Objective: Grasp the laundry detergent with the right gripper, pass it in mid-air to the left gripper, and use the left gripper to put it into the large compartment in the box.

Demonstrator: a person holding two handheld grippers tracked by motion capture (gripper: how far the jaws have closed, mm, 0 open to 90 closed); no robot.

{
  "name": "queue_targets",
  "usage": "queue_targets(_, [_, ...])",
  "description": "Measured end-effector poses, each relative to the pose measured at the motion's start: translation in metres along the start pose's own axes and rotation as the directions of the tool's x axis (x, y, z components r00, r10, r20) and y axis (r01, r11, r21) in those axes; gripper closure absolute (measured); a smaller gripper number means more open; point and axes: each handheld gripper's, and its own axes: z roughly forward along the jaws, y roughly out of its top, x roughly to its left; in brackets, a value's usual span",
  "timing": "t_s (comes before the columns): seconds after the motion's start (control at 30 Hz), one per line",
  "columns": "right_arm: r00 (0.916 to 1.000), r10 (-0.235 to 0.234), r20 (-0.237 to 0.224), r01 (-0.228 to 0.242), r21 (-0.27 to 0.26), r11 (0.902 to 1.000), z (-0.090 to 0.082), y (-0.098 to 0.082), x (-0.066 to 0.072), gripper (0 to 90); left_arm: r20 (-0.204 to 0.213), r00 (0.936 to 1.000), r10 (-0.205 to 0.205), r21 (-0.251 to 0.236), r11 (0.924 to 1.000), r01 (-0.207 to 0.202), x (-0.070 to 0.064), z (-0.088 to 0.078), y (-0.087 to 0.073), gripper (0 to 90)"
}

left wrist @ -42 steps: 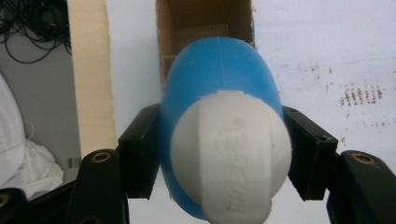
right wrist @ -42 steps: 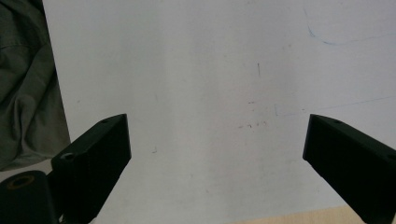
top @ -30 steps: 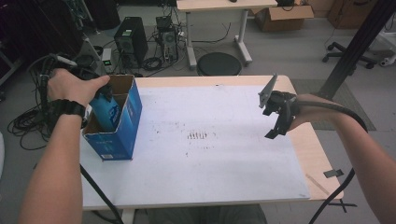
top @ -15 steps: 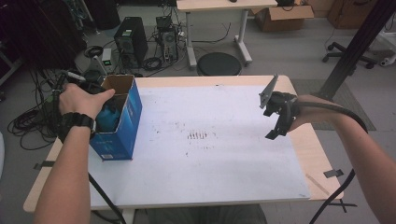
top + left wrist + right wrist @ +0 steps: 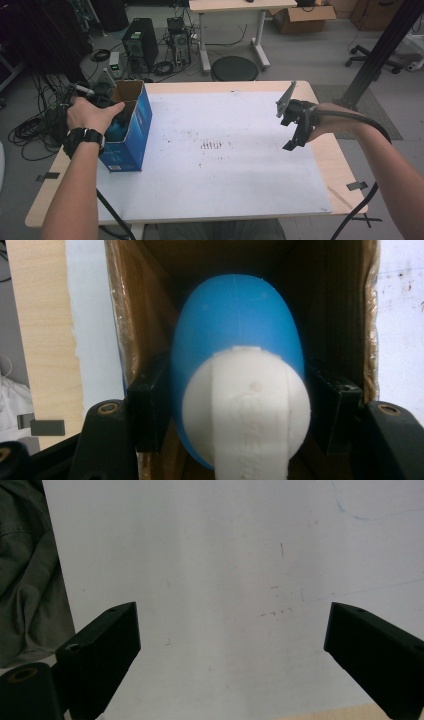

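A blue egg-shaped object with a white ribbed end sits between the black jaws of my left gripper, which is shut on it. It hangs inside an open blue cardboard box at the table's left edge, with brown inner walls on both sides. In the high view the person's left hand covers that gripper over the box opening. My right gripper hovers open over the right side of the white sheet, with nothing between its jaws.
The white sheet covers most of a wooden table, with dark smudges at its middle. Behind the table, the floor holds computer towers, tangled cables, a round black stool and a second desk.
My left hand has moved slightly nearer and lower, taking the blue object deeper into the box. The right gripper has stayed where it was.
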Motion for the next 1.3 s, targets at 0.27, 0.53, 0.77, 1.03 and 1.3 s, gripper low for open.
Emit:
queue_targets(0.27, [1.0,0.008,-0.003,-0.008,0.002,1.0,0.001,0.0,0.001,7.5,-0.008,1.0,0.006,-0.003,1.0,-0.006,-0.002,0.001,-0.001,37.7])
queue_targets(0.53, [1.0,0.004,-0.003,-0.004,0.005,1.0,0.002,-0.001,0.001,7.5,-0.009,0.9999,0.007,-0.003,1.0,-0.007,-0.005,0.001,-0.002,37.4])
queue_targets(0.77, [1.0,0.006,0.001,-0.006,0.006,1.0,-0.001,-0.003,0.003,7.8,0.005,1.0,0.006,0.001,1.0,-0.006,-0.006,0.001,-0.002,34.8])
queue_targets(1.03, [0.9998,0.014,0.01,-0.014,0.003,0.9999,-0.005,-0.004,0.002,7.8,-0.001,0.9999,0.017,-0.002,0.9999,-0.017,-0.007,-0.013,-0.003,33.0])
queue_targets(1.3, [0.9999,0.0,0.012,0.0,0.0,1.0,-0.008,0.0,0.006,7.7,-0.029,0.9981,0.054,-0.02,0.9983,-0.055,-0.013,-0.041,-0.001,31.3])
